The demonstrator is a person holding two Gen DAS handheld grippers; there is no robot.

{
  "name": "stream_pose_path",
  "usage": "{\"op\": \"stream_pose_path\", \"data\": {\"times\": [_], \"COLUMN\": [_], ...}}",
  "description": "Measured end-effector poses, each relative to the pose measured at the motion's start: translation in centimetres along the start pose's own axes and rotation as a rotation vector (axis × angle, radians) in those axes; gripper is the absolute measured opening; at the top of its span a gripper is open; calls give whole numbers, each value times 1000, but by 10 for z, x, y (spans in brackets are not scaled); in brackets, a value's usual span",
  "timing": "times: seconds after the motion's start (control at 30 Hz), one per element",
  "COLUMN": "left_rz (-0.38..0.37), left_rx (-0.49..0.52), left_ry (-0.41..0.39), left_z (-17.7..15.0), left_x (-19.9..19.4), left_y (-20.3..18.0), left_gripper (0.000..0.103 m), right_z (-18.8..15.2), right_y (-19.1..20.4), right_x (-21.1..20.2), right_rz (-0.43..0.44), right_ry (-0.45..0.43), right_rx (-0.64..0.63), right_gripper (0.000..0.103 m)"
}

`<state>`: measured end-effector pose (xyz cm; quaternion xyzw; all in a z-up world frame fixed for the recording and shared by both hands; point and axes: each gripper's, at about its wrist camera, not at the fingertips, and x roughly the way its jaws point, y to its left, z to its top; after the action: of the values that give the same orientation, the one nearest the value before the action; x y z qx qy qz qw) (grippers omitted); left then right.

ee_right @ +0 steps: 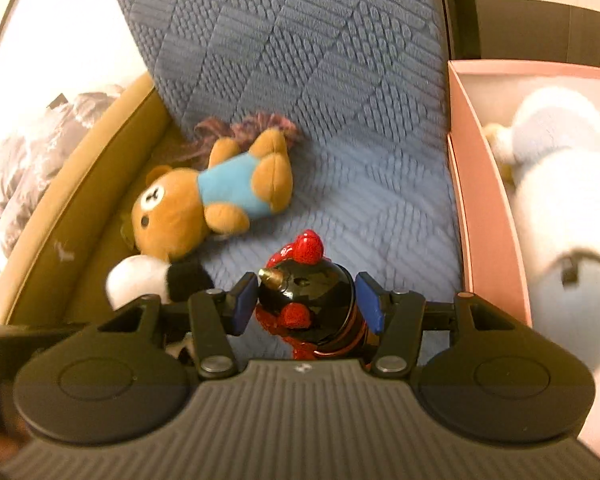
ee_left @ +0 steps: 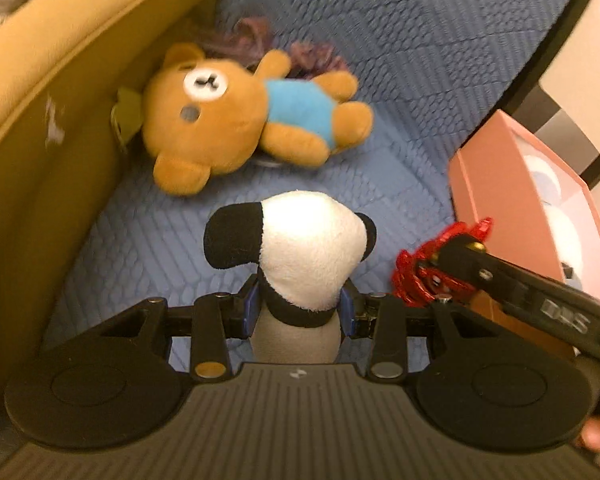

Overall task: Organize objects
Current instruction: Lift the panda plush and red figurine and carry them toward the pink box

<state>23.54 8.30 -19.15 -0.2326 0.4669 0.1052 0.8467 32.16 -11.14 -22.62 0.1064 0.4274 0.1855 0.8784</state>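
**Both grippers loaded above the blue mat**

Landmark: bear (ee_left: 236,120), lying on its back on the blue mat (ee_left: 400,60), head against the tan rim (ee_left: 60,80) of the mat's surround.

Left gripper (ee_left: 300,308): jaws clamped on the panda (ee_left: 308,248), pads pressing its black band on both sides. Panda is held off the mat, just in front of the bear's head, white body and one black limb pointing toward the bear.

Right gripper (ee_right: 306,300): jaws pinched on a black-and-red figure (ee_right: 306,288); the left pad touches it, whether the right pad does I cannot tell. The figure's red top points toward the bear's legs. In the left view the same figure (ee_left: 428,272) sits to the panda's right.

Purple yarn tuft (ee_right: 252,128) lies touching the bear on the side away from the grippers, partly under it.

Pink box (ee_right: 484,184) stands well right of the bear, at the mat's edge. Inside it: pale plush toys (ee_right: 556,184), blurred, kinds not readable.
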Motion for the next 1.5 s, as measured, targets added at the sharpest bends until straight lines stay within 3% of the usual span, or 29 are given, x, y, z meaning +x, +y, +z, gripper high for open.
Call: {"op": "stream_pose_path", "data": {"times": [0.3,0.53,0.63,0.8,1.23,1.5], "left_rz": [-6,-13,-13,-17,-23,-29], "left_rx": [-59,-73,-71,-59,-52,-22], "left_ry": [16,19,20,44,25,10], "left_z": [7,17,17,16,14,12], "left_x": [32,43,46,53,62,61], "left_y": [8,8,8,9,11,7], "left_gripper": [46,46,54,61,59,55], "right_z": [-3,-1,-1,0,-5,-7], "right_y": [0,-9,-9,-13,-7,6], "right_x": [24,28,27,30,39,37], "right_rz": [-29,-2,-6,-12,-2,-81], "right_ry": [68,58,55,72,114,99], "right_rx": [-14,23,21,34,13,-82], "right_gripper": [57,58,58,67,68,62]}}
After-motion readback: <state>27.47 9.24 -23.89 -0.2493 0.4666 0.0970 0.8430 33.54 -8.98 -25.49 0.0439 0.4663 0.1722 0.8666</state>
